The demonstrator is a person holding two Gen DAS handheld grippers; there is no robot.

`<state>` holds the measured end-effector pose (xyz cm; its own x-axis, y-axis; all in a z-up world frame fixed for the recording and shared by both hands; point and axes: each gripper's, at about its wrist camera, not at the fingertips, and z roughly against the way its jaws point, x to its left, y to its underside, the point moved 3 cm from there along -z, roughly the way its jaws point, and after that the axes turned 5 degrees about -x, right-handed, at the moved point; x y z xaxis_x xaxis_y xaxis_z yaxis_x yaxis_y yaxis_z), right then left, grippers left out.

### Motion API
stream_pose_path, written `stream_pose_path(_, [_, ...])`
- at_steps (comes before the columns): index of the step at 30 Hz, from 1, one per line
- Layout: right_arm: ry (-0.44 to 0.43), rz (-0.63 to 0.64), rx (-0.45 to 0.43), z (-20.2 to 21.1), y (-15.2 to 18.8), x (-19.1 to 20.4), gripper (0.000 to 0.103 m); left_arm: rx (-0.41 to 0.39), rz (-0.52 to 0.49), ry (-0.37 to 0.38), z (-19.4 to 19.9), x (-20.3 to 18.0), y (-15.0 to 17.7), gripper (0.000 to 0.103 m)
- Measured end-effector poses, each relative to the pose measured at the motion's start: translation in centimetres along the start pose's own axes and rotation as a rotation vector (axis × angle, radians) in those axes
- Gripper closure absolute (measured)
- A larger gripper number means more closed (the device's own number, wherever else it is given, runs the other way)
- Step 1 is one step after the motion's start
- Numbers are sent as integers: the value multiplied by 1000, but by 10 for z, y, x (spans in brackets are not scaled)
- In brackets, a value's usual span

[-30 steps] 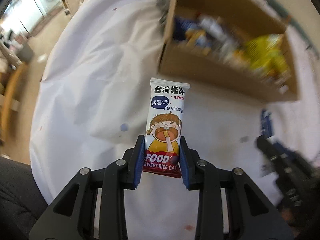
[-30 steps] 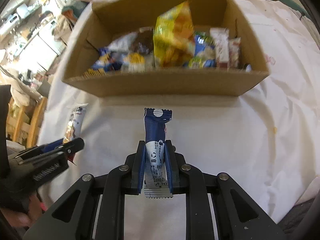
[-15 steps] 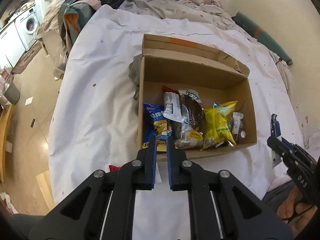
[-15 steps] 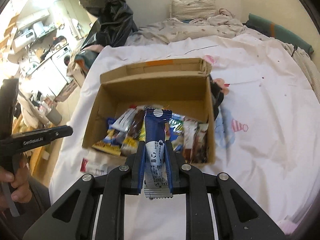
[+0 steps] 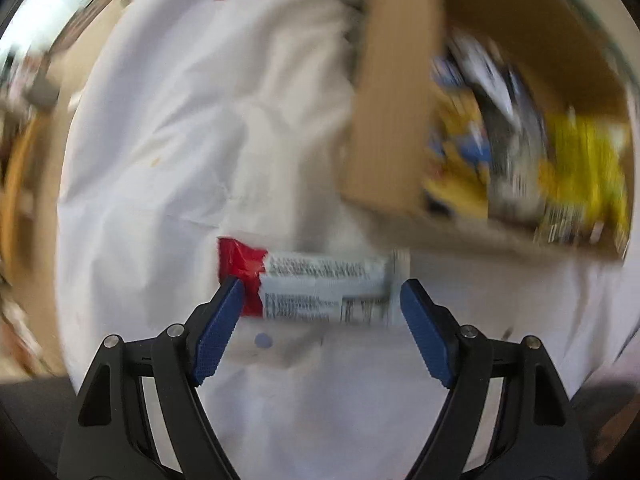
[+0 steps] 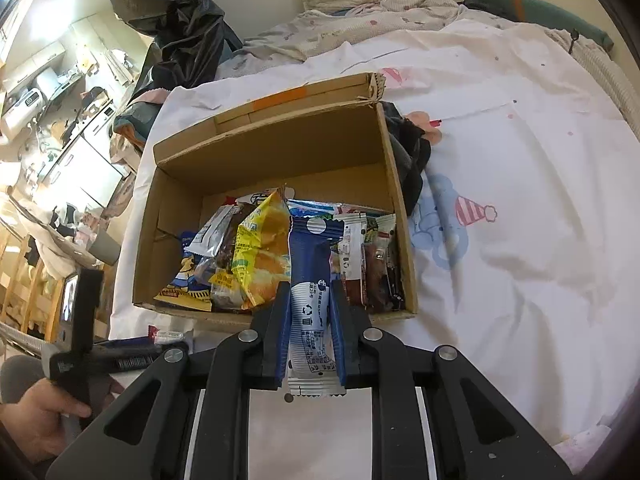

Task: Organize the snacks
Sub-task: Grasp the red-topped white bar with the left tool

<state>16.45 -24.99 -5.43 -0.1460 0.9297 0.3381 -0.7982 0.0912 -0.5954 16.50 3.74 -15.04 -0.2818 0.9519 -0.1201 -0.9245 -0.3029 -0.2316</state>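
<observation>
A cardboard box (image 6: 384,168) of snacks stands on the white sheet; it also shows blurred in the left wrist view (image 5: 384,128). My right gripper (image 6: 310,304) is shut on a blue and white snack bar (image 6: 312,280), held upright just in front of the box's near wall. My left gripper (image 5: 322,298) is open, its fingertips on either side of a red and white rice cake packet (image 5: 312,288) lying back side up on the sheet. That packet shows small in the right wrist view (image 6: 168,334), by the box's front left corner.
The box holds a yellow chip bag (image 6: 260,256) and several other packets. A dark cloth (image 6: 408,160) lies against the box's right side. A black bag (image 6: 176,28) and bedding lie behind. The bed's left edge drops to the floor.
The left gripper, shut half a second ago, has opened and come down around the rice cake packet on the sheet. The right gripper has moved closer to the box, still holding the blue bar.
</observation>
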Motion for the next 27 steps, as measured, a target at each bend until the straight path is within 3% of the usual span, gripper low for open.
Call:
stream_pose_path(2, [2,0,2,2,2,-2,84,-24,53,-6,3,10,-6,23])
stream_pose_path(4, [-6,-13,7,3,2,-4,84,-19,44,-13,0,13,-9,12])
stream_pose_path(10, [-23,-29,18,1,2,-3,84,67,-20,-5,-22,5,3,10])
stream_pose_path(17, [-22,-31,27,1,4,-5,84,56,-93,-59,-27,-10,6,3])
stream_pose_path(21, [-14,-34,33,-1,4,-6,84,49,-161,-26,-23,-33,22,3])
stream_pose_path(24, [-11,-28,39,-4,5,-4,84,23,-195,-61,-27,-41,28,10])
stream_pose_path(27, [-3,-17,45,-5,7,-3,84,-6,-192,-66,-25,-42,28,31])
